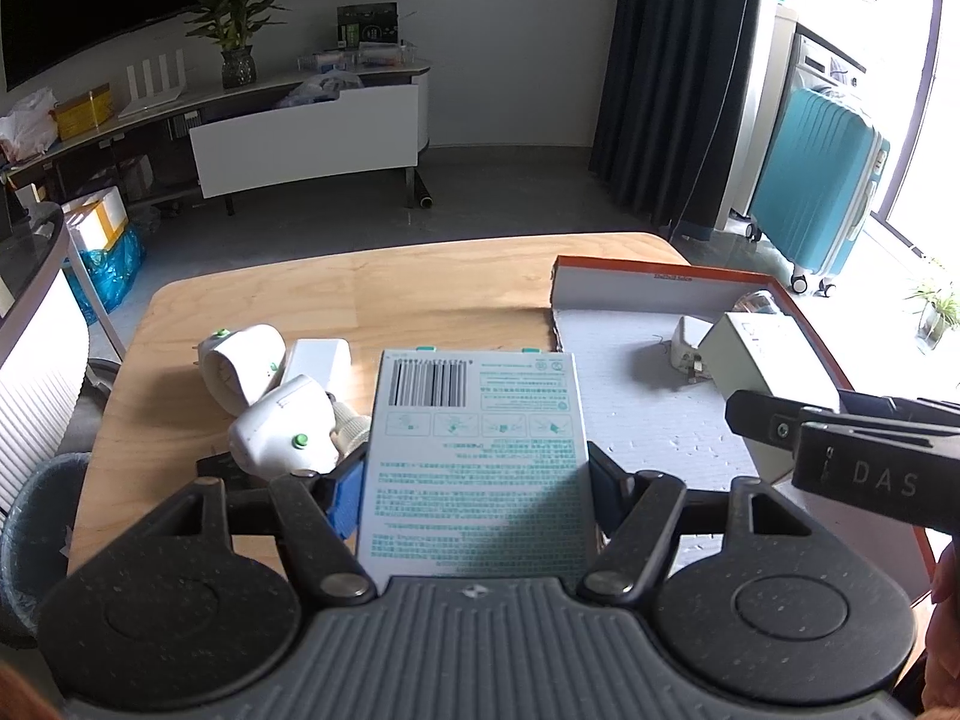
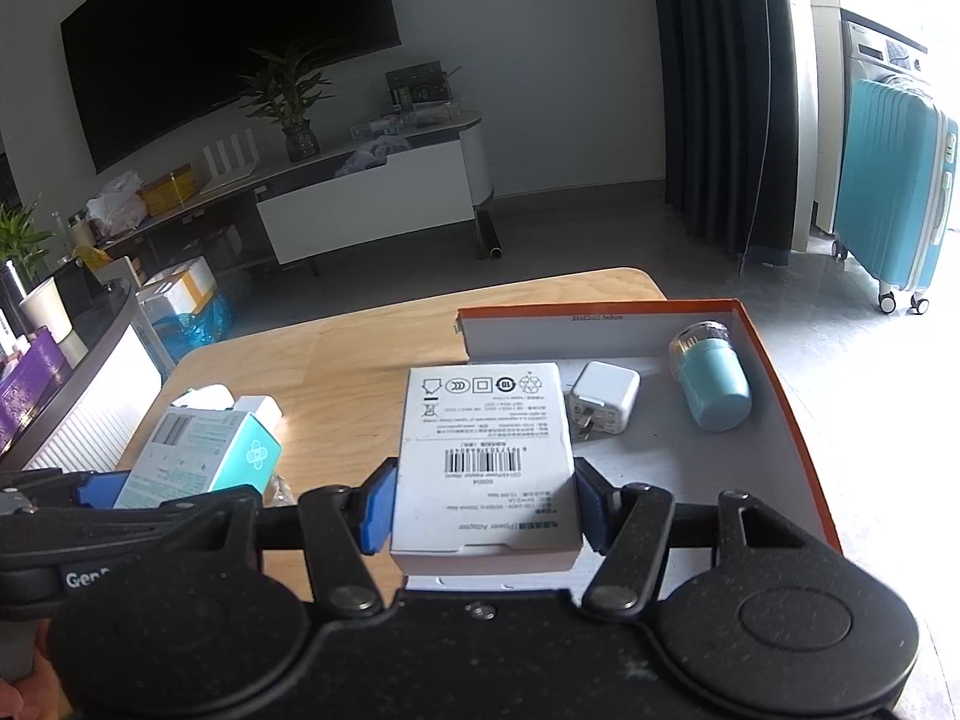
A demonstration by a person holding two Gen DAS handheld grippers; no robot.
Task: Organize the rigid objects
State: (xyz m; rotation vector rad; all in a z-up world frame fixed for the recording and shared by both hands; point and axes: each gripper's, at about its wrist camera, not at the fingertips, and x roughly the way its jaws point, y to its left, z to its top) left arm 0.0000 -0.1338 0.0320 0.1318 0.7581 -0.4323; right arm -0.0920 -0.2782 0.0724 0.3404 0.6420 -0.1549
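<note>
My left gripper (image 1: 477,480) is shut on a white box with teal print and a barcode (image 1: 477,420), its blue pads pressing both long sides above the wooden table (image 1: 420,294). The right wrist view shows that box (image 2: 198,450) at the left. My right gripper (image 2: 485,510) is shut on a white power-adapter box (image 2: 486,420), held over the near left part of the orange-rimmed tray (image 2: 780,372). Inside the tray lie a white charger plug (image 2: 603,399) and a teal cylinder (image 2: 714,384) on its side. The right gripper (image 1: 756,420) with its box (image 1: 762,348) sits right of my left one.
Two white rounded devices with green buttons (image 1: 243,360) (image 1: 282,426) and a white block (image 1: 315,363) lie on the table's left part. A waste bin (image 1: 36,540) stands left of the table. A blue suitcase (image 1: 816,192) stands on the floor, far right.
</note>
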